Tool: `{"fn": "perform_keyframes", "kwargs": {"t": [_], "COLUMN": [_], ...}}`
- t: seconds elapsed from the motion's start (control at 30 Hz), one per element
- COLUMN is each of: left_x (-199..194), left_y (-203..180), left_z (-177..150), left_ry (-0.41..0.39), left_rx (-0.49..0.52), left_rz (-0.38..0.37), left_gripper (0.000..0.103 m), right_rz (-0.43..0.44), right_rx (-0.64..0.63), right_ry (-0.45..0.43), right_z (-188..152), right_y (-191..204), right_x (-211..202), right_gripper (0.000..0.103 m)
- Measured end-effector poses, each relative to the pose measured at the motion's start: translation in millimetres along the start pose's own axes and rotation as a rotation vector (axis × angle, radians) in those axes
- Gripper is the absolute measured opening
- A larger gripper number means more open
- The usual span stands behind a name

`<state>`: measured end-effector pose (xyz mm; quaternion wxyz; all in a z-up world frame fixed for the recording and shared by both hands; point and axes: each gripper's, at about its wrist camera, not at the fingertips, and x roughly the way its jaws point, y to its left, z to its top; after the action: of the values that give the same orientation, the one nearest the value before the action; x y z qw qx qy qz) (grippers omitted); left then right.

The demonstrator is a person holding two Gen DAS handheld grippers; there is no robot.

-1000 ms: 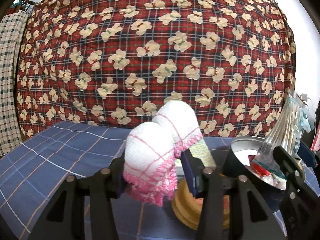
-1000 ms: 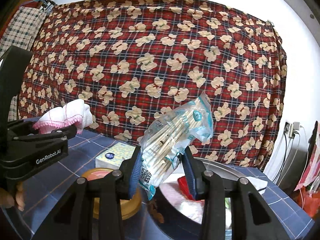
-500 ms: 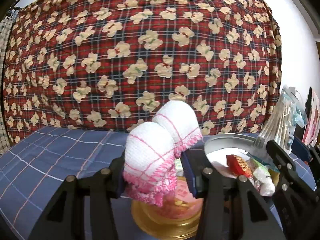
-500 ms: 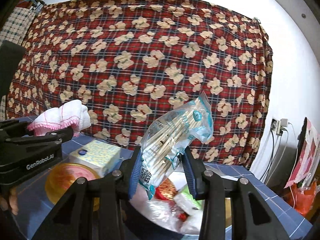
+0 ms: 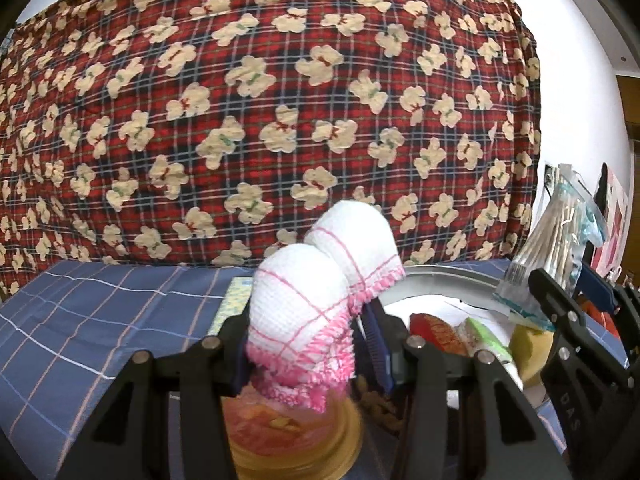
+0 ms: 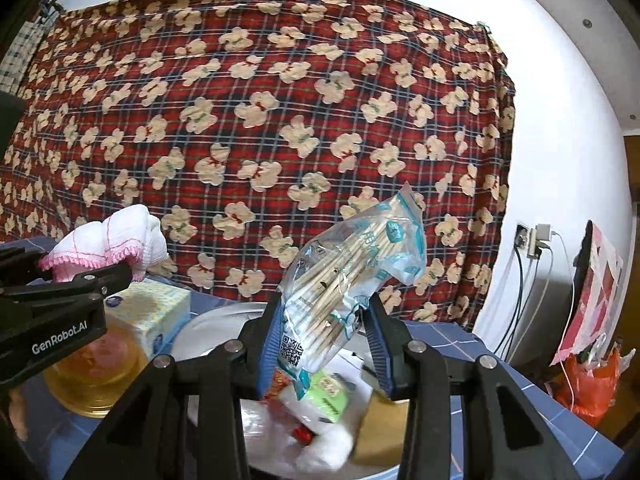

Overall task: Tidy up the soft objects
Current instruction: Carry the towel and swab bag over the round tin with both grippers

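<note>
Both tongs carried soft things over the table.

The bowl [image 6: 200,328] near the table's [image 5: 80,320] right edge already held packets. The left gripper [image 5: 304,344] was clamped on the cloth [image 5: 320,280], the right gripper [image 6: 320,344] on the bag [image 6: 352,272]. Neither was put down yet.

We face a red plaid cloth printed with cream bears [image 6: 256,128], hung across a white wall [image 6: 560,160]. Below it we see the worktop's blue checked cover [image 5: 80,320]; right, a wall socket [image 6: 520,236] with cables.
</note>
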<state>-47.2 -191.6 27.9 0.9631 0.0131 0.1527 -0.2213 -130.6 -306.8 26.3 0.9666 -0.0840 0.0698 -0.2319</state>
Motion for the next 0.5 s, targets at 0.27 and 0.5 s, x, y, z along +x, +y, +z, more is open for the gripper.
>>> {"fn": "perform_keyframes", "kwargs": {"t": [0.27,0.5], "left_x": [12,22], "left_y": [-27,-47], "left_z": [4,4], "left_ry": [0.013,0.029], "left_rx": [0.013,0.022], "left_rz": [-0.055,-0.087], "left_gripper": [0.047,0.047], "right_rz": [-0.04,-0.076], "right_rx": [0.028,0.034], "right_ry": [0.021,0.05], "right_z": [-3,-8], "right_y": [-25,-44], "right_x": [10,24], "right_gripper": [0.043,0.043]}}
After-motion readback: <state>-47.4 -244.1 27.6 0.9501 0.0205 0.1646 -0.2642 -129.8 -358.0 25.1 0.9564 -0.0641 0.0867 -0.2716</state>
